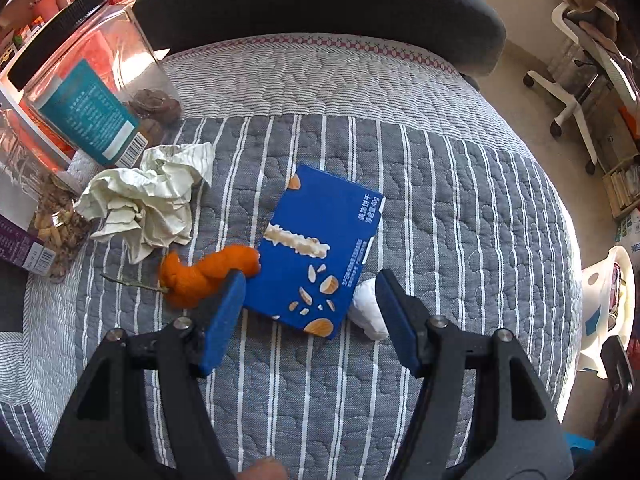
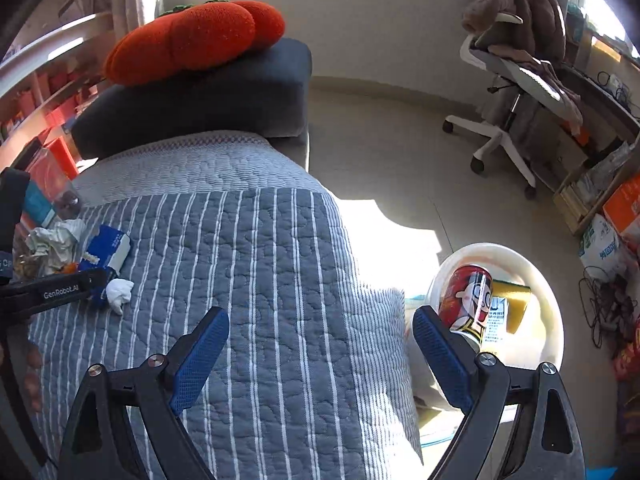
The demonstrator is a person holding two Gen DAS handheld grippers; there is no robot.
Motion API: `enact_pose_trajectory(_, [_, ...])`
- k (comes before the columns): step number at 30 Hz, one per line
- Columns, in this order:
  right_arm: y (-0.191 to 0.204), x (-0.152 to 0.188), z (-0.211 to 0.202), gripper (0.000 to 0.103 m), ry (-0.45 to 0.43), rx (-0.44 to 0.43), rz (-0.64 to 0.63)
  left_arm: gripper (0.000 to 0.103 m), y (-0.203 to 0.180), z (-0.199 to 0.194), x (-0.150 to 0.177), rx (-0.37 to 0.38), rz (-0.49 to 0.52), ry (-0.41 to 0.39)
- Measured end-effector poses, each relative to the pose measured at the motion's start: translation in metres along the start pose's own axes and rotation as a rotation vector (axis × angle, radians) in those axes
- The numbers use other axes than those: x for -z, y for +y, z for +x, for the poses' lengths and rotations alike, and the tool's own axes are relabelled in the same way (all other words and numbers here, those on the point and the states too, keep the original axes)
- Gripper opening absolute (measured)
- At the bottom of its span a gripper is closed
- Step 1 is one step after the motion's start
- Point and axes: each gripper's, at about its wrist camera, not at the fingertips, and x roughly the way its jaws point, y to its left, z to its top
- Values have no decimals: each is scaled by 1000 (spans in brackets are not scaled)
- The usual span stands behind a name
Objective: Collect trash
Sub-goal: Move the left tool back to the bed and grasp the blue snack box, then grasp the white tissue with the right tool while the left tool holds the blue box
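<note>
on quilt (image 1: 440,200): one blue box (image 1: 320,248), one orange peel (image 1: 200,276); both claws spread open.

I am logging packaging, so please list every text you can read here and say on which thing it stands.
"GenRobot.AI": on the left gripper arm, right wrist view.
"40g", after Chinese characters: on the blue box.
Teal jar label: print and barcode too small to read.
Red can in the white bin: print blurred.

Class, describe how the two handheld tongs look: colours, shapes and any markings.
Both the left tongs and right tongs have black, triangular cut-out arms with silver pivot bolts and blue textured rectangular pads. White "GenRobot.AI" lettering marks the left one's side.
</note>
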Motion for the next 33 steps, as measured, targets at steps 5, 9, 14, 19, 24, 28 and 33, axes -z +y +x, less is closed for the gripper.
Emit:
enact_pose_trajectory(5, [18, 1, 7, 94, 25, -38, -40, 72, -12, 21, -18, -51, 103, 22])
enact_pose_trajectory(9, [26, 0, 6, 94, 22, -51, -53, 73, -18, 38, -27, -60, 143, 65])
enact_pose_trajectory(14, [30, 0, 6, 94, 28, -65, -60, 68, -20, 45, -26, -43, 151, 92])
enact_pose_trajectory(19, [28, 0, 5, 94, 29, -64, -51, 61, -24, 40, -16, -54, 158, 66])
enact_pose_trajectory(24, [27, 0, -1, 94, 12, -60, -53, 61, -24, 20, 8, -30, 130, 34])
enact_pose_trajectory(28, [28, -1, -3, 94, 7, -61, -53, 61, -17, -9, 22, 41, 73, -6])
enact_pose_trajectory(33, [34, -1, -1, 94, 6, -62, -60, 61, 0, -53, 50, 143, -3, -59])
